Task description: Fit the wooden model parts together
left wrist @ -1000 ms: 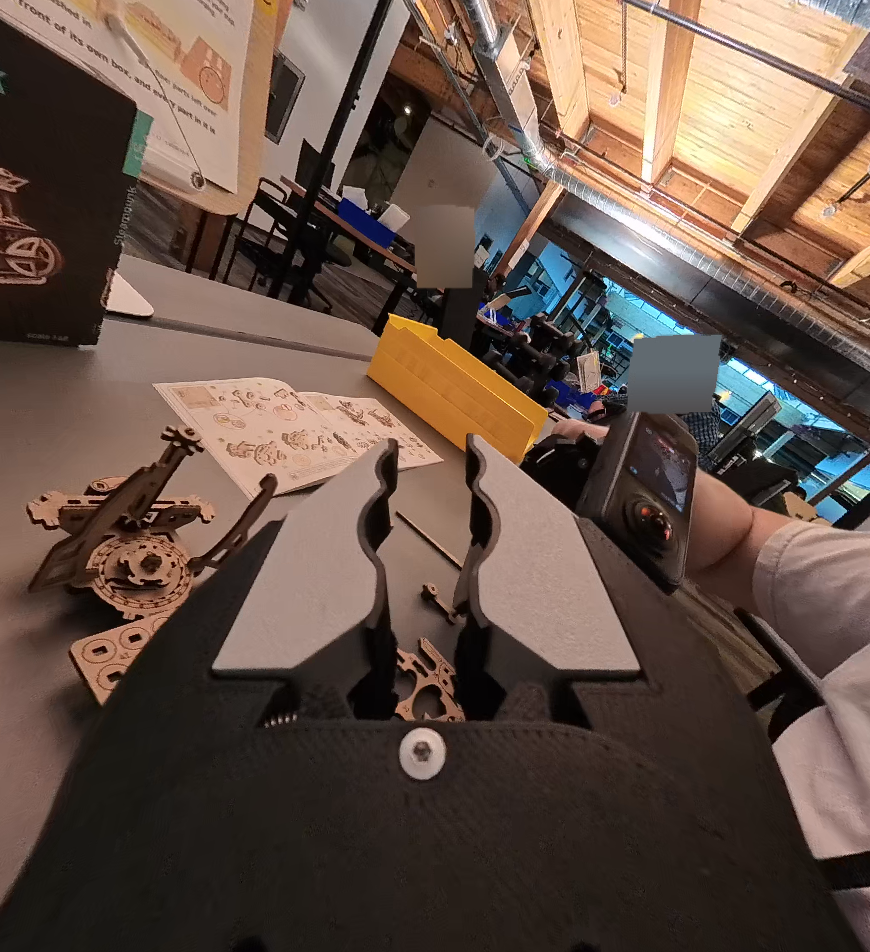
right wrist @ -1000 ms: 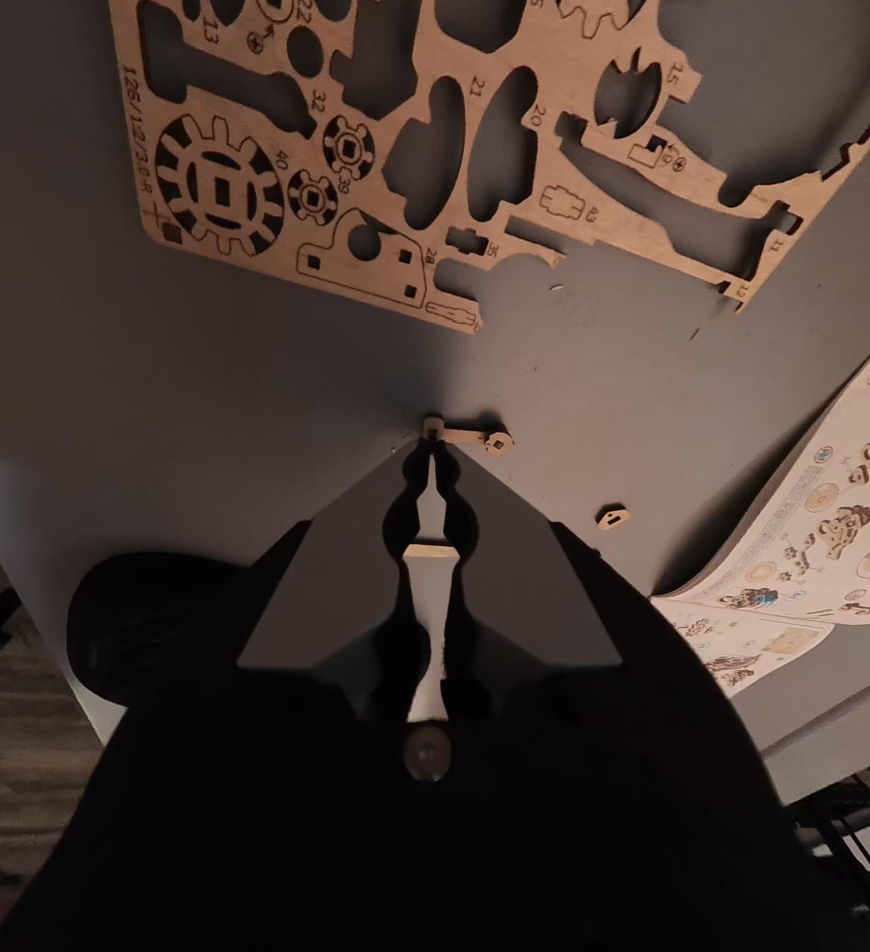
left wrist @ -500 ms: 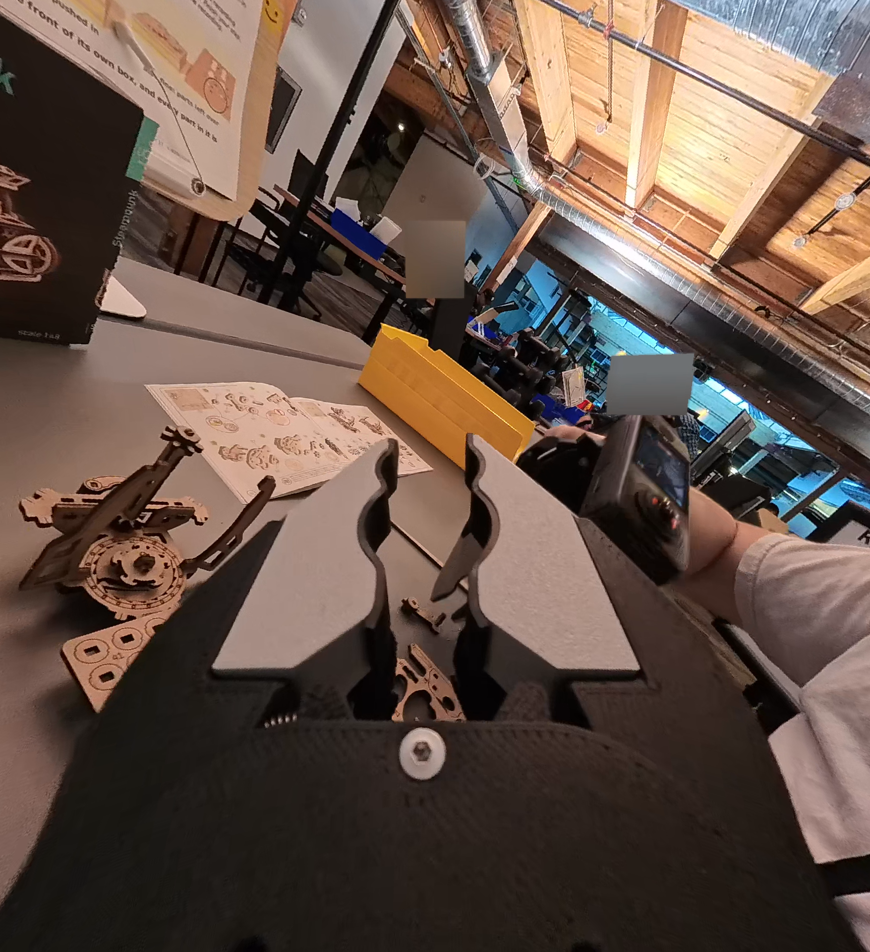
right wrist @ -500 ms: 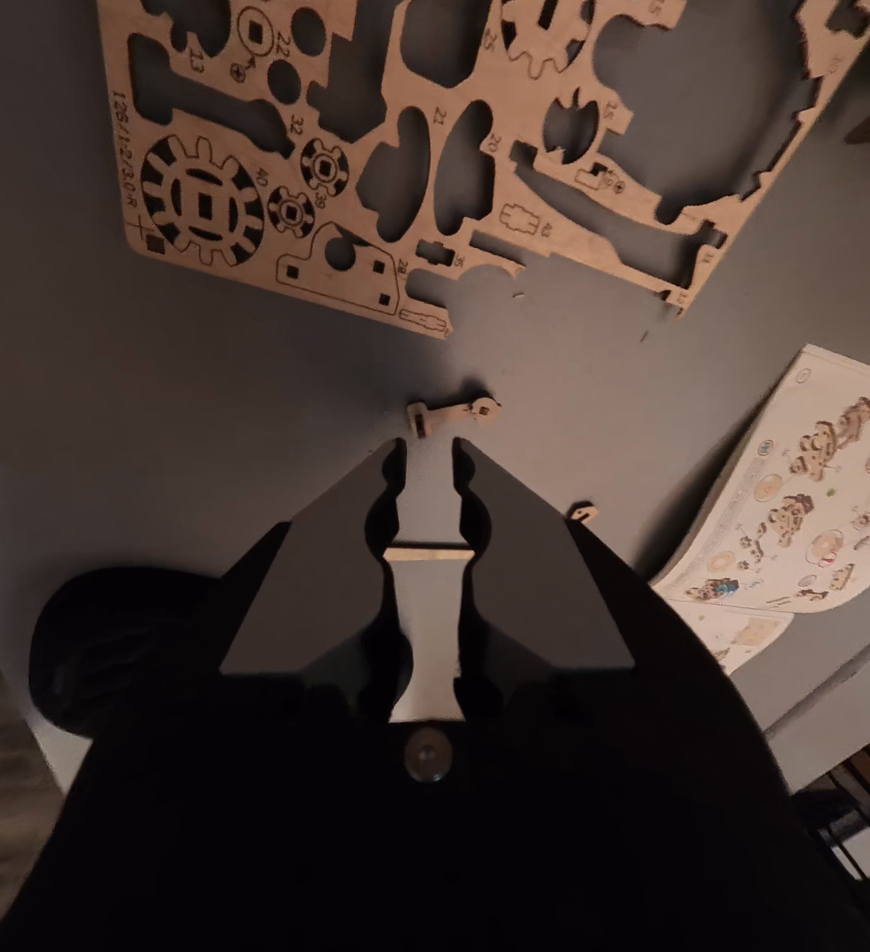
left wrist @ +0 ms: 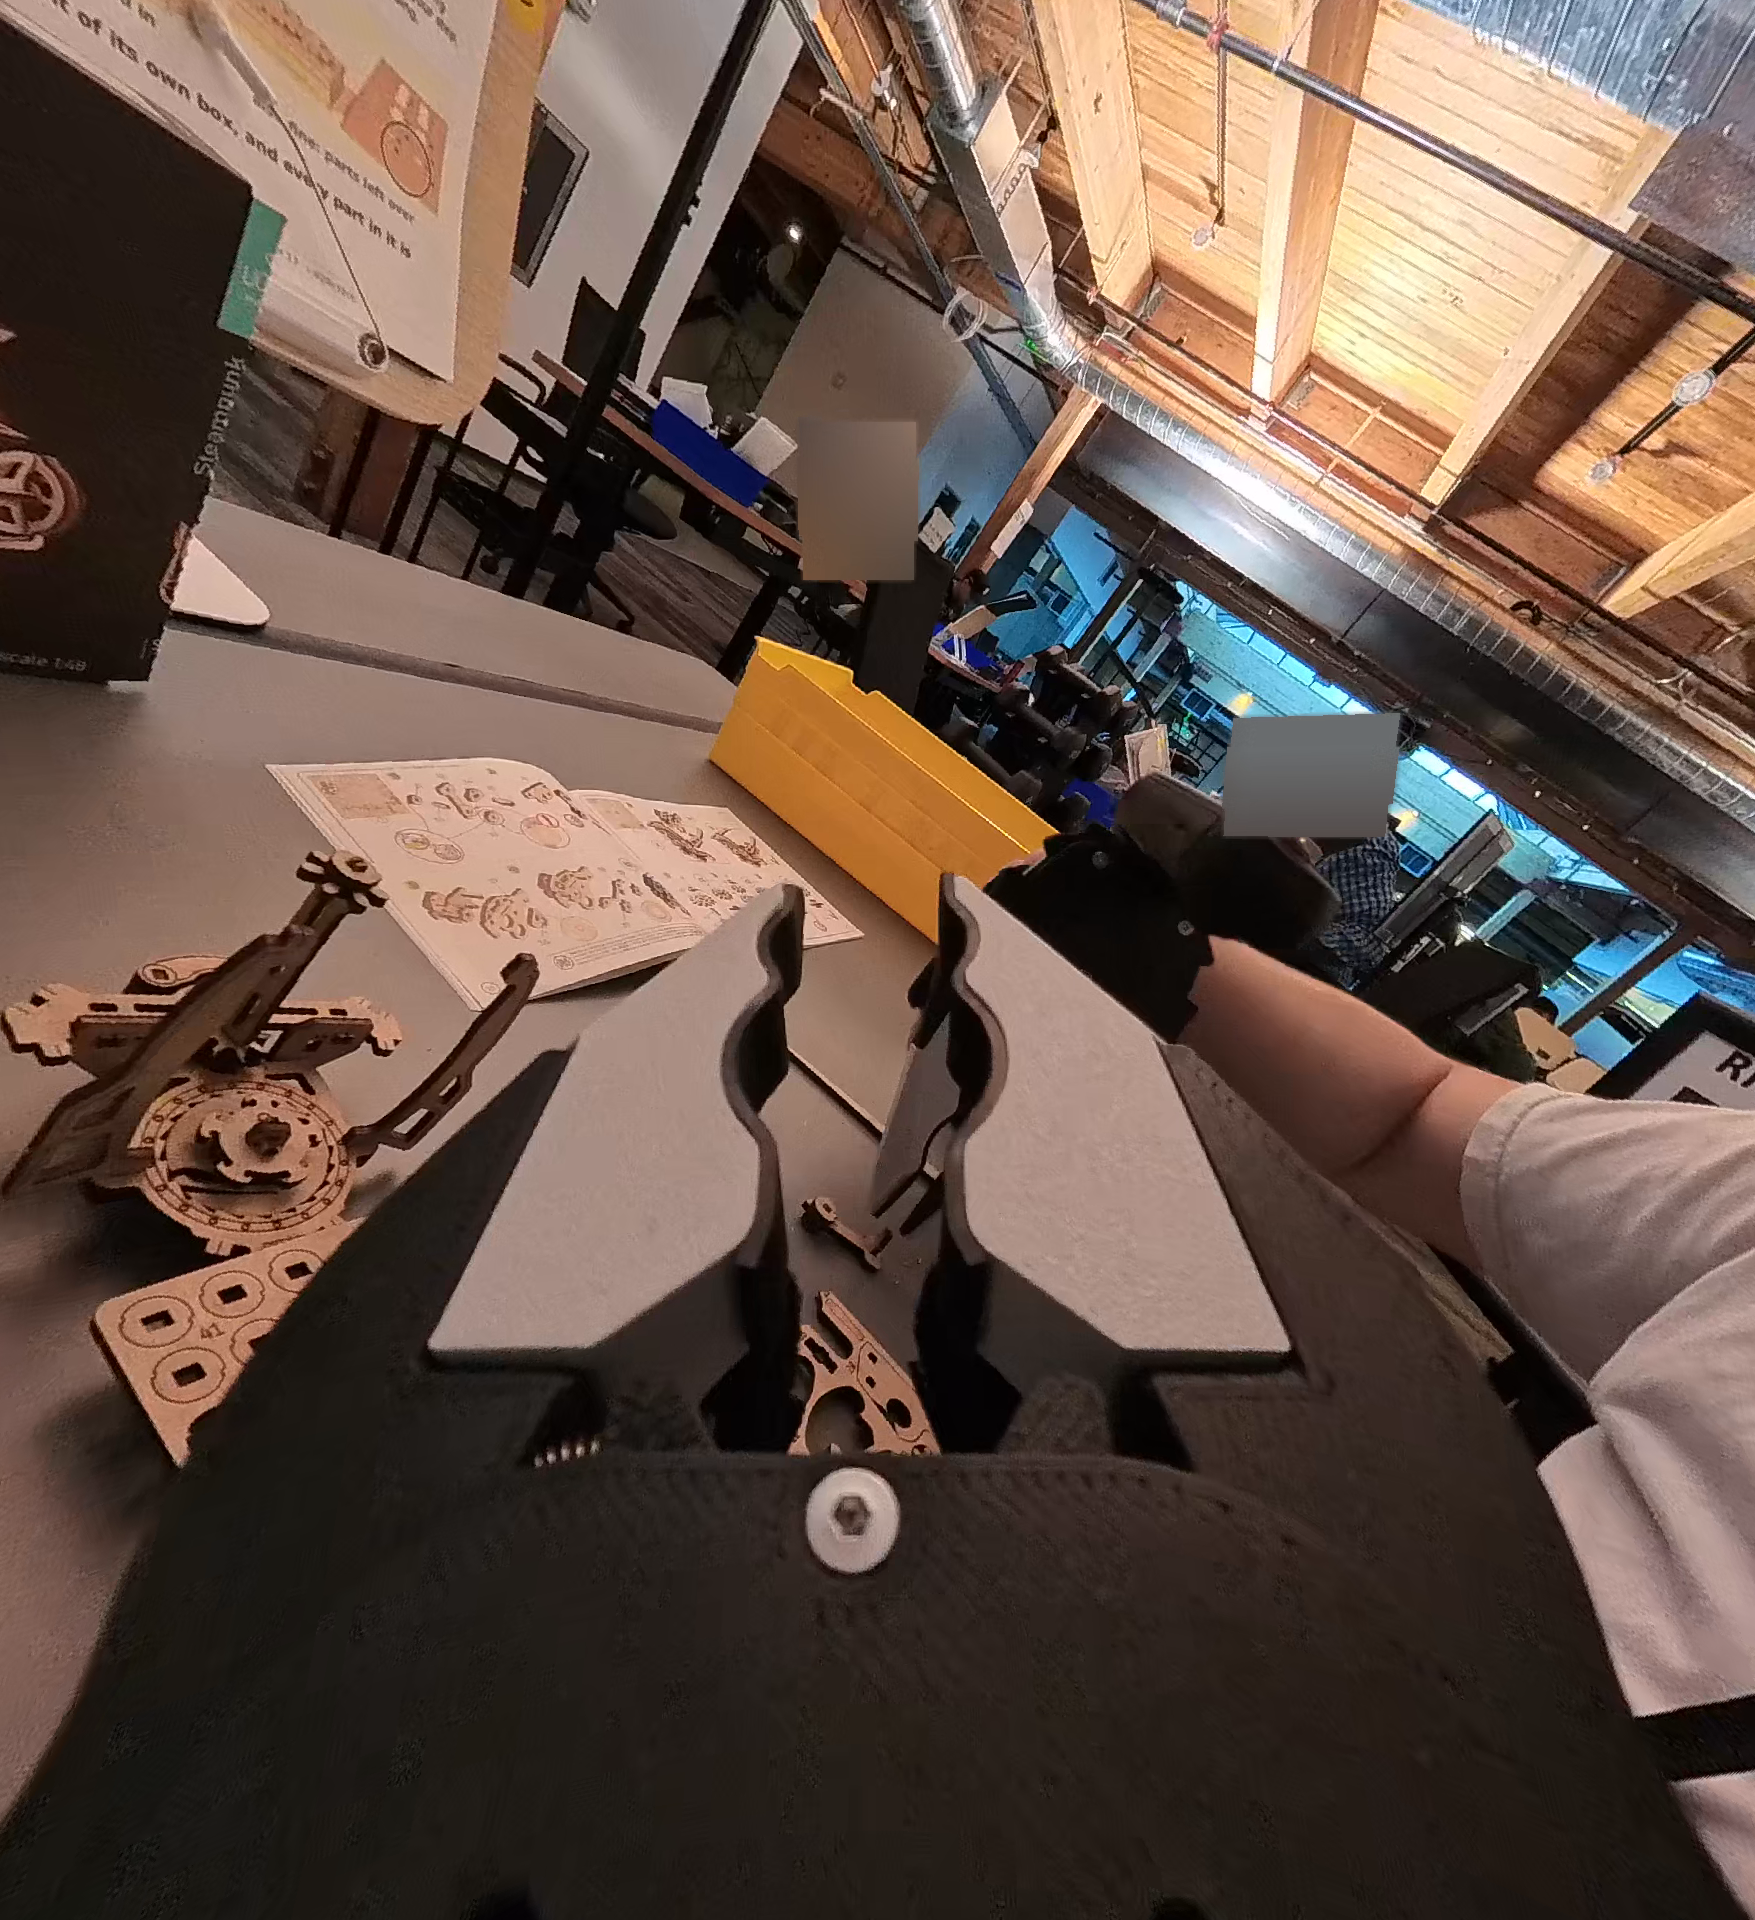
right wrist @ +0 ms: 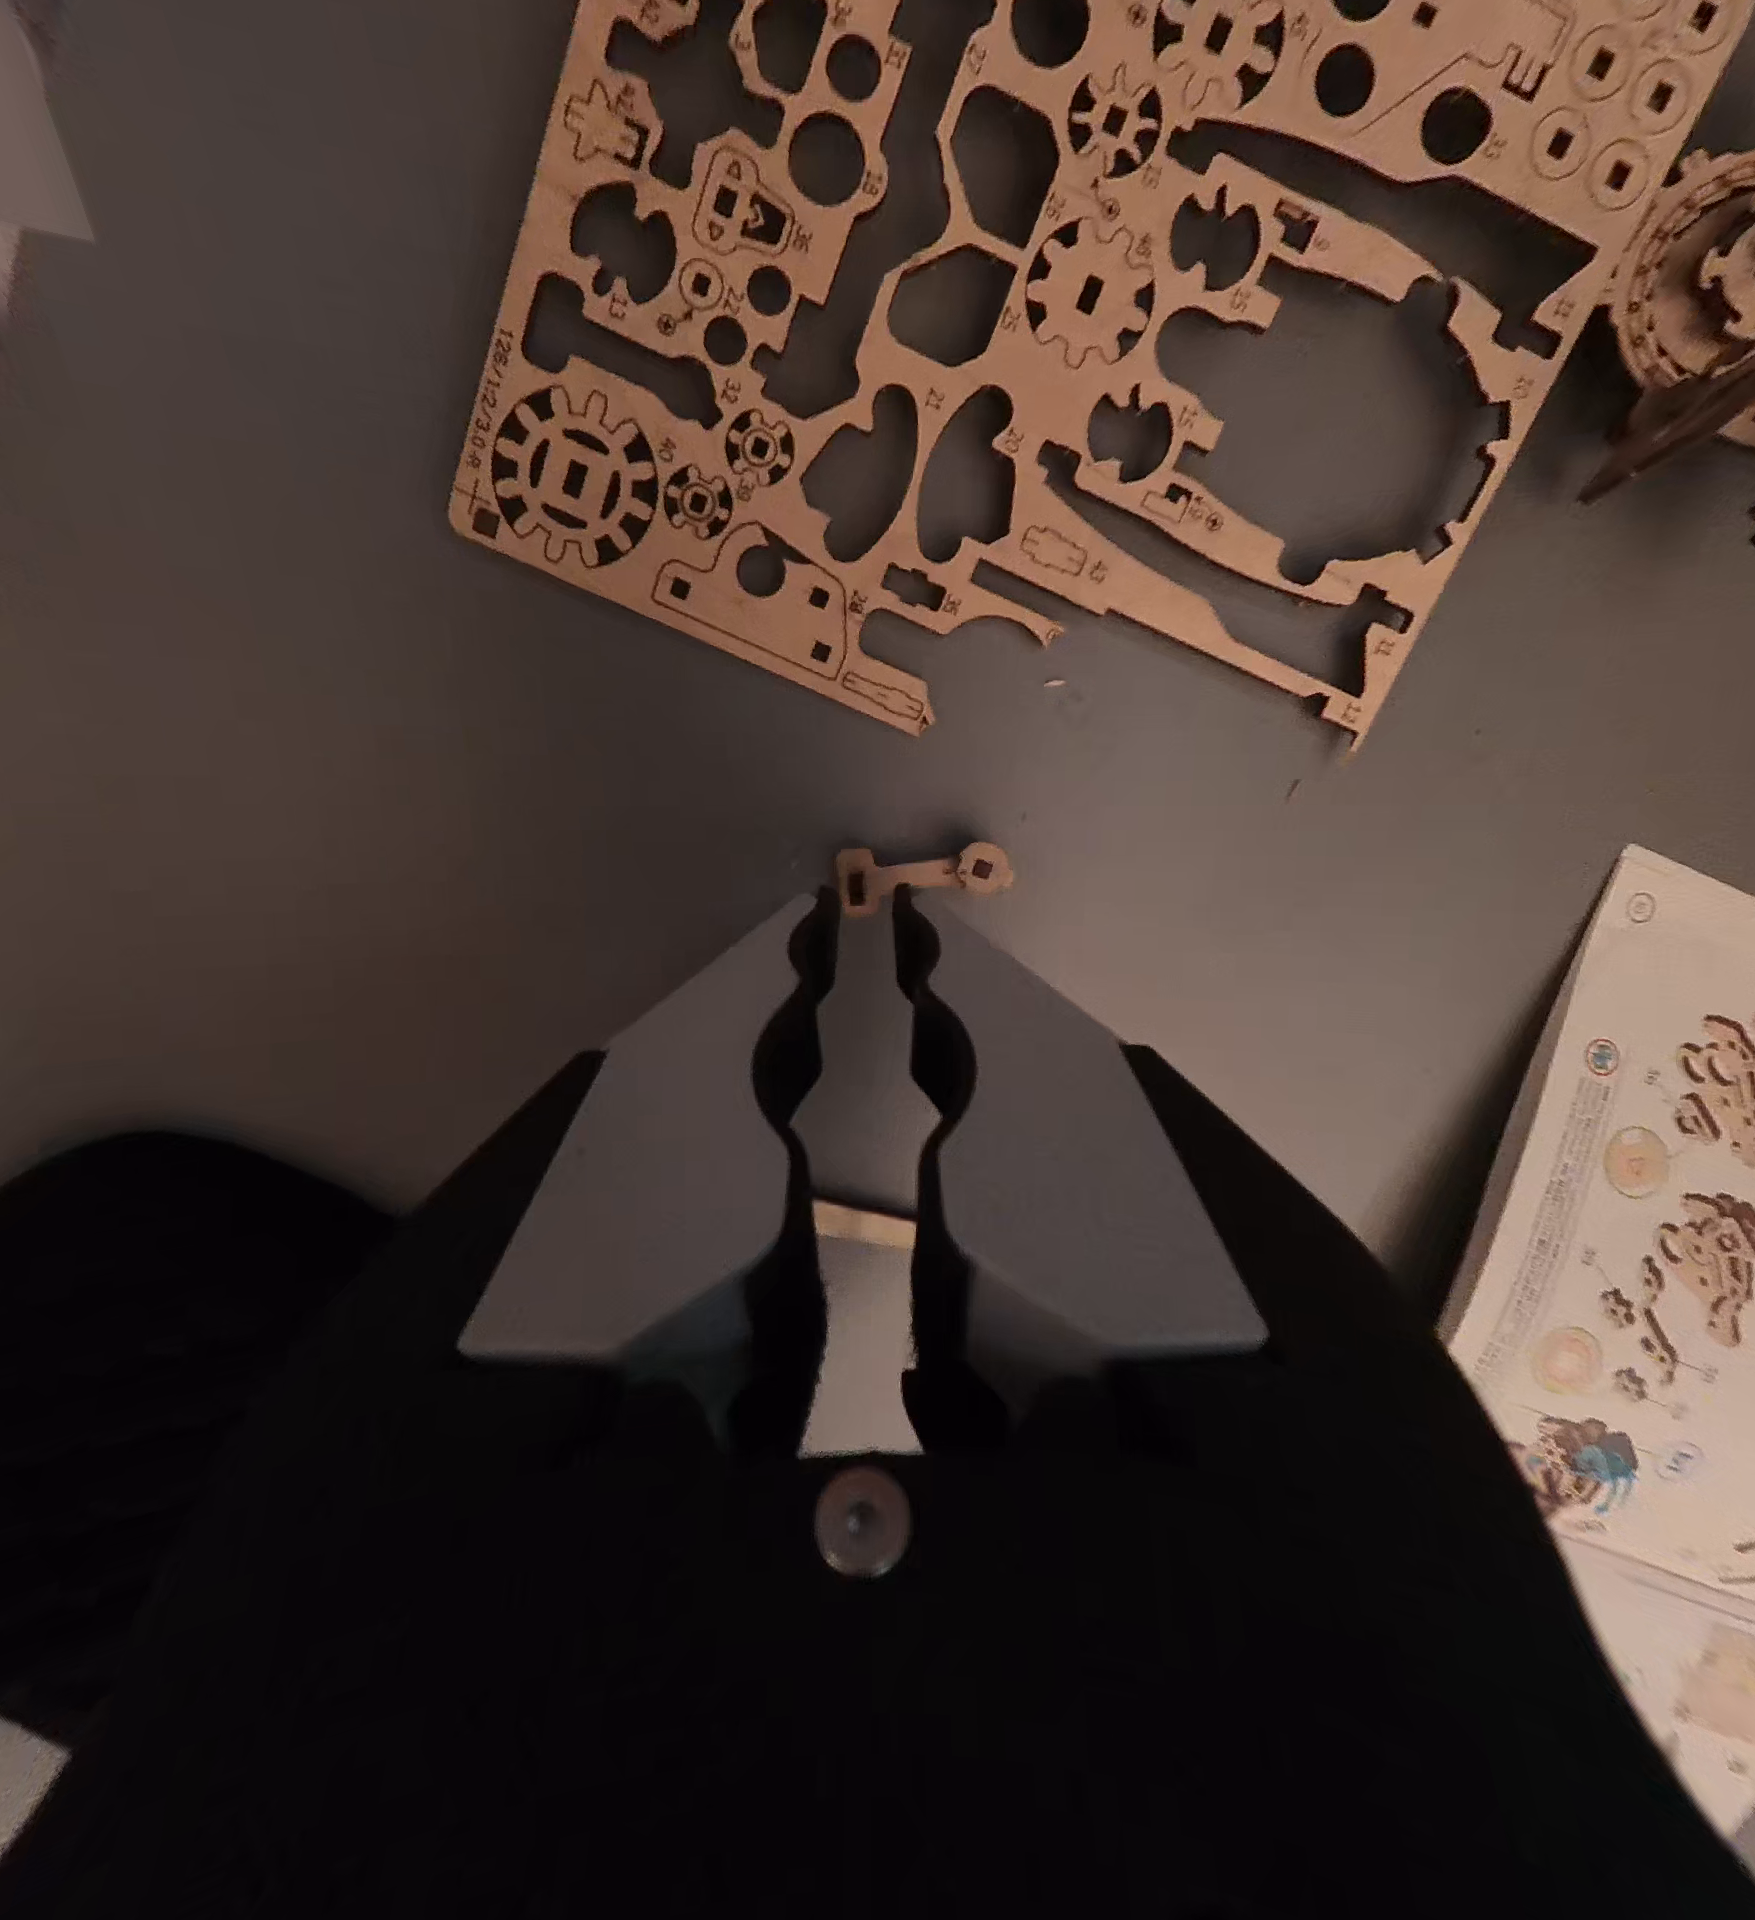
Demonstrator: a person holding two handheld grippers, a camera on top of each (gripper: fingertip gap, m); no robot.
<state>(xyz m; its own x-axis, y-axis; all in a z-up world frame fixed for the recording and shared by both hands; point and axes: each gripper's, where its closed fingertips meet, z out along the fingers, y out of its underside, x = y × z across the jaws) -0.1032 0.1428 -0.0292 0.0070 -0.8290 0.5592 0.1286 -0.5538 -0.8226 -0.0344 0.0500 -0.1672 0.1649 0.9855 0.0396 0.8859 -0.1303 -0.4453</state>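
Note:
A small wooden lever piece lies flat on the grey table. My right gripper is narrowly open, with its tips on either side of the piece's left end. In the left wrist view the piece lies just past my left gripper, which is open, empty and held low over the table. The right gripper's fingers come down onto the piece there. A partly built wooden model stands to the left; it also shows in the right wrist view. A punched-out wooden parts sheet lies beyond the piece.
An open instruction booklet lies behind, also in the right wrist view. A yellow bin and a black box stand at the back. A thin wooden stick lies near the table edge. A person's arm reaches in from the right. Tip to tip, the grippers are about 20 cm apart. My right gripper is the nearer one to the thin wooden stick: about 7 cm, against 25 cm.
My right gripper opened and drew back from the small piece, then came forward again with narrower jaws around its left end. The left gripper stayed open and shifted only slightly.

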